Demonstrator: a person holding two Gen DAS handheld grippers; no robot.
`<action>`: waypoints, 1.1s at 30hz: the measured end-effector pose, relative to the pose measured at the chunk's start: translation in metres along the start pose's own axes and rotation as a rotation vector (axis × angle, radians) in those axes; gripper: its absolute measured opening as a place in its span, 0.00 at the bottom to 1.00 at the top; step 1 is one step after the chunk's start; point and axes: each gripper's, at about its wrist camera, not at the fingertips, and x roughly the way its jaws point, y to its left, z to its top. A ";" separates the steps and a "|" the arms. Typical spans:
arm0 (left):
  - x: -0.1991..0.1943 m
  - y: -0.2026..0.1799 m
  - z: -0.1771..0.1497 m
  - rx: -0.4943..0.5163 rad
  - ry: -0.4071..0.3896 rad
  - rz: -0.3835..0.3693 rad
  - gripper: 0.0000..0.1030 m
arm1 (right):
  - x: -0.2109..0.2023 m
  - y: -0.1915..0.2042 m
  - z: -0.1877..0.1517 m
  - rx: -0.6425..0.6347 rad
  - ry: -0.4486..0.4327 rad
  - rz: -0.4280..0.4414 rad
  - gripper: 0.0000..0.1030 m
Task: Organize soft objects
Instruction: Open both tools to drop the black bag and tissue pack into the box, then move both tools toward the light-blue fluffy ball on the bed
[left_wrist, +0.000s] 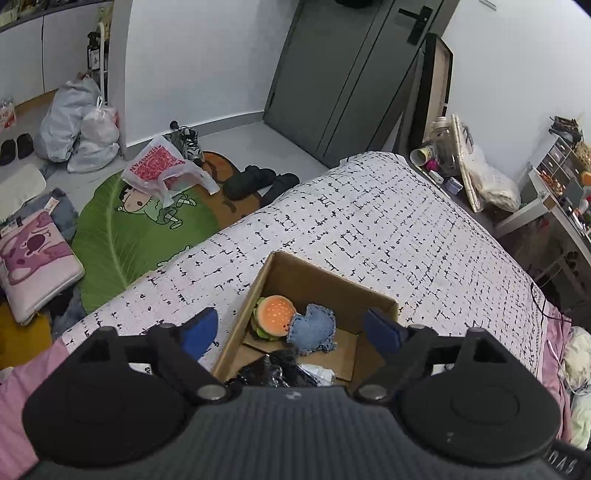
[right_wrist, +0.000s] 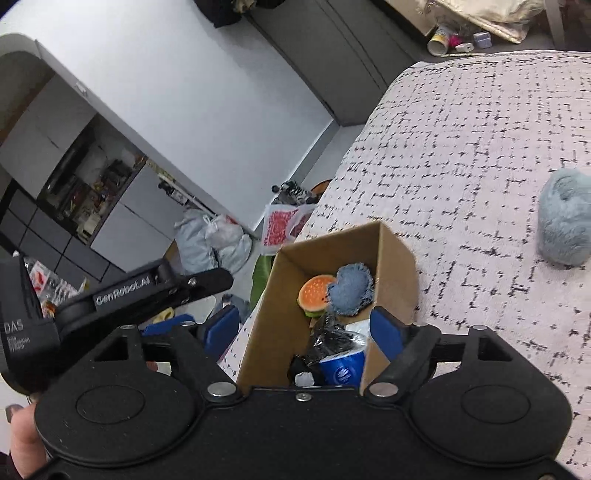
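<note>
Bedroom clutter behind, both grippers, left and right, hover spread and empty over the cardboard box holding 2 plush toys, the grey plush beside it likely next.

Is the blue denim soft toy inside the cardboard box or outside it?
Inside: the denim toy lies on the floor of the cardboard box, against the burger toy.
</note>
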 end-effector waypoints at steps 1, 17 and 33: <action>-0.002 -0.003 -0.001 0.002 -0.004 0.003 0.86 | -0.003 -0.002 0.002 0.005 -0.004 -0.005 0.75; 0.001 -0.049 -0.018 0.057 0.018 0.013 0.87 | -0.043 -0.047 0.018 0.082 -0.044 -0.126 0.83; 0.012 -0.108 -0.039 0.107 -0.001 -0.030 0.87 | -0.079 -0.100 0.032 0.216 -0.113 -0.176 0.84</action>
